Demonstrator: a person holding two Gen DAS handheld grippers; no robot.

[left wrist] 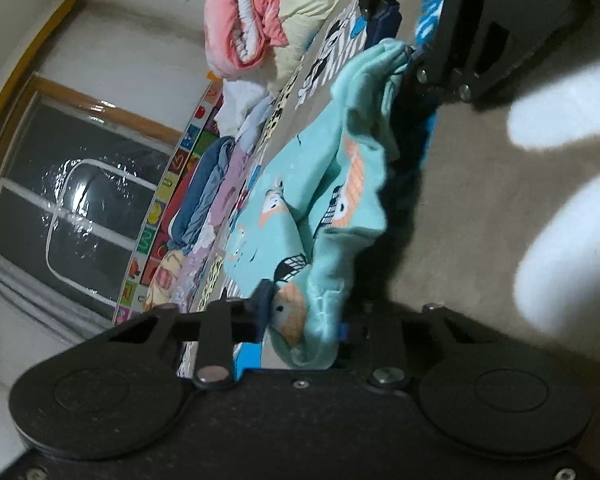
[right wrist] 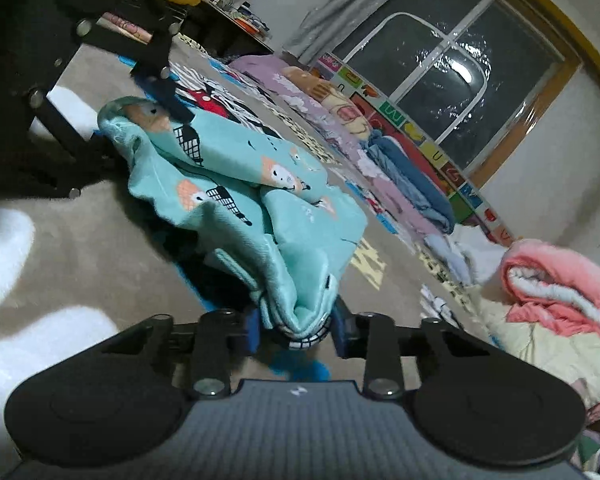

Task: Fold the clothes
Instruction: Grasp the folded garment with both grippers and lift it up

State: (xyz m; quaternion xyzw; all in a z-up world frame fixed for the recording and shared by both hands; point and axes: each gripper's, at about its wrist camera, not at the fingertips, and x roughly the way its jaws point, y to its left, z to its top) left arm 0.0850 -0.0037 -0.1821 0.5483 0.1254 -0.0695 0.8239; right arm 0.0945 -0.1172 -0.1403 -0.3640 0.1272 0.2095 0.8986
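Room: bedroom-like space, dark window (right wrist: 452,68) at upper right of the right wrist view, pale walls, patterned play mat (right wrist: 228,92) covering the floor.
Background piles: row of folded clothes (right wrist: 404,184) along the alphabet border under the window; pink and cream quilt (right wrist: 560,292) bundled at right edge.
Task item: teal printed garment (right wrist: 236,200), cartoon pattern, centre of both views, part resting on the mat, part lifted and bunched.
Left gripper (left wrist: 304,320): bottom centre of the left wrist view, closed down narrow on one bunched end of the garment, cloth pinched between the blue pads.
Right gripper (right wrist: 296,328): bottom centre of its own view, likewise clamped on the opposite bunched end, fabric filling the gap.
Cross-check: each gripper visible in the other's view at the far end of the garment, both pinching cloth.
Done so far: garment picked at two ends; apparently doubled over itself already, though crumpled, not flat.
Left to do: judged early-to-middle; fold needs laying flat, smoothing, further folding, then placing with the finished row.
Uncertain: garment type, whether sleeves or legs are tucked.
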